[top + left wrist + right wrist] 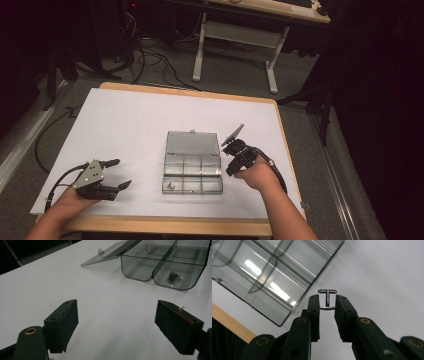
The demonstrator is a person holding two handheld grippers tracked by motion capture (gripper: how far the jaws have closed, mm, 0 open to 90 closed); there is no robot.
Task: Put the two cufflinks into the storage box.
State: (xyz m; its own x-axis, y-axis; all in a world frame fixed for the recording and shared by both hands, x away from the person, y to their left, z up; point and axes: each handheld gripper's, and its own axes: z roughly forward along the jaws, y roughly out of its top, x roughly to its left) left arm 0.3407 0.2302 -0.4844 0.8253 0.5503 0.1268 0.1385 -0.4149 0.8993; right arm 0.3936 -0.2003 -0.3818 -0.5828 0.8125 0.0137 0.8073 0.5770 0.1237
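A clear plastic organiser box [192,172] lies open mid-table, its lid [192,142] folded back flat. One small metal piece [171,187] rests in its near-left compartment, also visible in the left gripper view [173,277]. My right gripper [327,305] hovers just right of the box [274,272], shut on a silver cufflink [327,297] whose T-bar sticks out past the fingertips. My left gripper [122,173] rests on the table at the near left, open with nothing between its pads [64,322].
The white sheet [125,125] covers the wooden table [170,226]. Beyond the far edge are floor cables [150,60] and the white legs of another desk [270,65]. Dark curtains close in both sides.
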